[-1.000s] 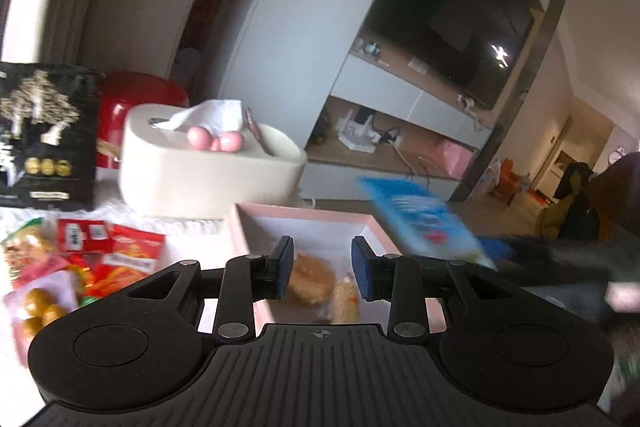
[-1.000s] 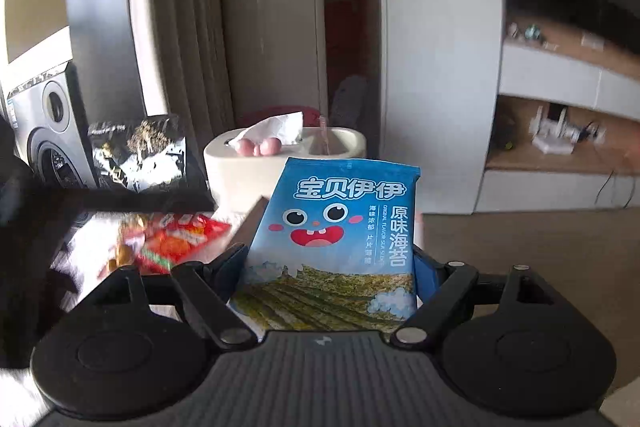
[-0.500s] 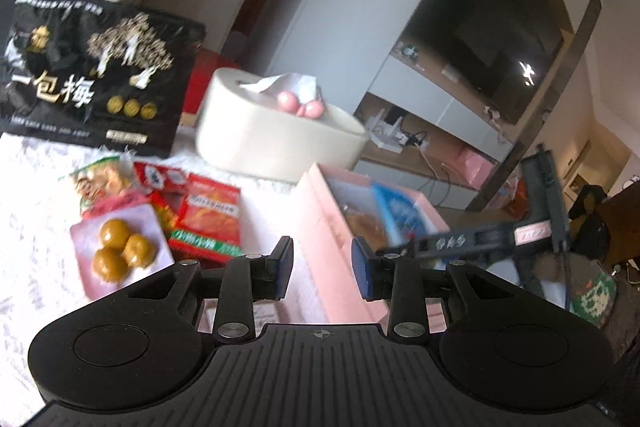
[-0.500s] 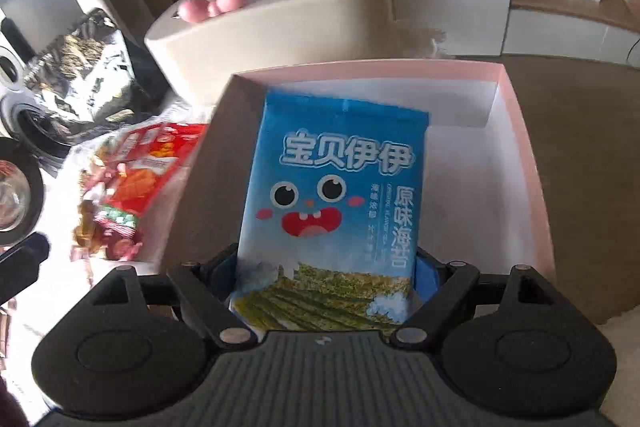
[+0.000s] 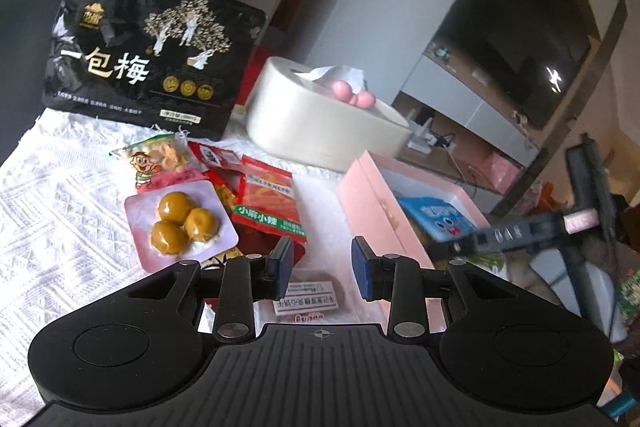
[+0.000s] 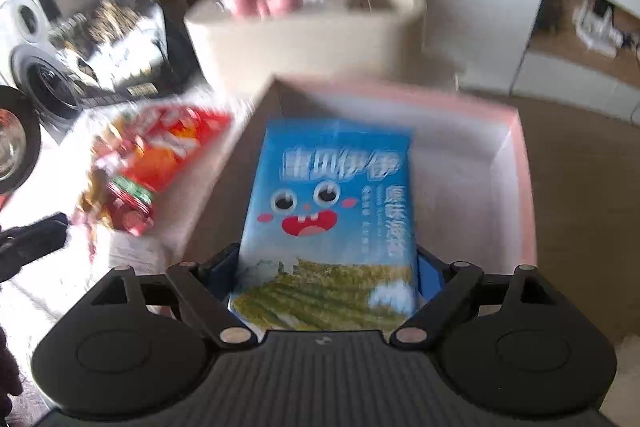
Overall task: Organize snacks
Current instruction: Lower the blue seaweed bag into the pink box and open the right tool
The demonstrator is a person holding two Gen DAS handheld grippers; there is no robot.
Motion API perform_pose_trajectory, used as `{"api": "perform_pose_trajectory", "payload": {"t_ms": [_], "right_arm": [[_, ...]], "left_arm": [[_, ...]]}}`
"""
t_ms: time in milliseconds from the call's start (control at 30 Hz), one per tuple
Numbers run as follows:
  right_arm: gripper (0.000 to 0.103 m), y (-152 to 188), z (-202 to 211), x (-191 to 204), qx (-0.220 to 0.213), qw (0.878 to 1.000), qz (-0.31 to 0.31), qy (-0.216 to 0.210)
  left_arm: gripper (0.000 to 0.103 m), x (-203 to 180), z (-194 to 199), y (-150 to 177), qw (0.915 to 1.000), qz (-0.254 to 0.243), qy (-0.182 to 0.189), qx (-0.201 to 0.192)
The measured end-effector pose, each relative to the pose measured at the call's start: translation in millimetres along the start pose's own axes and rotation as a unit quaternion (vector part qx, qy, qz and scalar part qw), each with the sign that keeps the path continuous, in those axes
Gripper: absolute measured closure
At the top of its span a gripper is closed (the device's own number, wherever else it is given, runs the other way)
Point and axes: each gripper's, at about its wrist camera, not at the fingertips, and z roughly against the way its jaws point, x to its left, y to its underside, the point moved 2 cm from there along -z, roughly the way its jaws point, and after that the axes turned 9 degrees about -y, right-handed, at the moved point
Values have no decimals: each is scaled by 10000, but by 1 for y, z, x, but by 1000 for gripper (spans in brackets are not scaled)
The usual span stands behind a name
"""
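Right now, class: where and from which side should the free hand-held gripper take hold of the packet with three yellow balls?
Grip the packet by its flat near-right edge, coming low from the left hand-held gripper; the domed balls would slip, and red packets crowd the far side.

Readable print on the snack packs

The big black bag (image 5: 148, 55) standing at the back carries three large characters, 一包梅, in white and gold, with a small gold logo above them; the fine lines under them are too small to read. The red packet (image 5: 269, 205) lying flat has a green band with white characters 小麻小辣. The blue seaweed pack (image 6: 332, 211) shows a cartoon face, and its white title is blurred in the right wrist view; the side column seems to read 原味海苔, but I cannot be sure. A small white label (image 5: 310, 295) near the fingers (image 5: 285, 267) has printed lines, which are not legible.
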Motion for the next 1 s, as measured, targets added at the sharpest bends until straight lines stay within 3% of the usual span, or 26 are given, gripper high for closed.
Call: {"api": "perform_pose_trajectory", "payload": {"t_ms": [100, 233, 333, 400, 533, 767, 1000], "right_arm": [[16, -1, 7, -13, -375, 9983, -408, -168], [16, -3, 38, -10, -1277, 9914, -204, -196], [16, -4, 59, -3, -1722, 9850, 5, 68], [16, -2, 67, 1, -1638, 9863, 118, -169], [16, 12, 77, 3, -1084, 9897, -218, -914], [16, 30, 70, -12, -742, 9808, -1074, -1447], [16, 16, 49, -4, -932, 9797, -965, -1489]], "left_arm": [[67, -2, 2, 2, 9998, -193, -24, -3], [67, 0, -2, 5, 9998, -151, -72, 51], [67, 1, -4, 8, 9999, -98, -77, 100], [67, 1, -3, 10, 9998, -127, -68, 135], [67, -1, 6, 16, 9996, -187, -70, 179], [67, -9, 15, 19, 9995, -236, 21, 196], [67, -8, 11, 25, 9990, -298, -83, 327]]}}
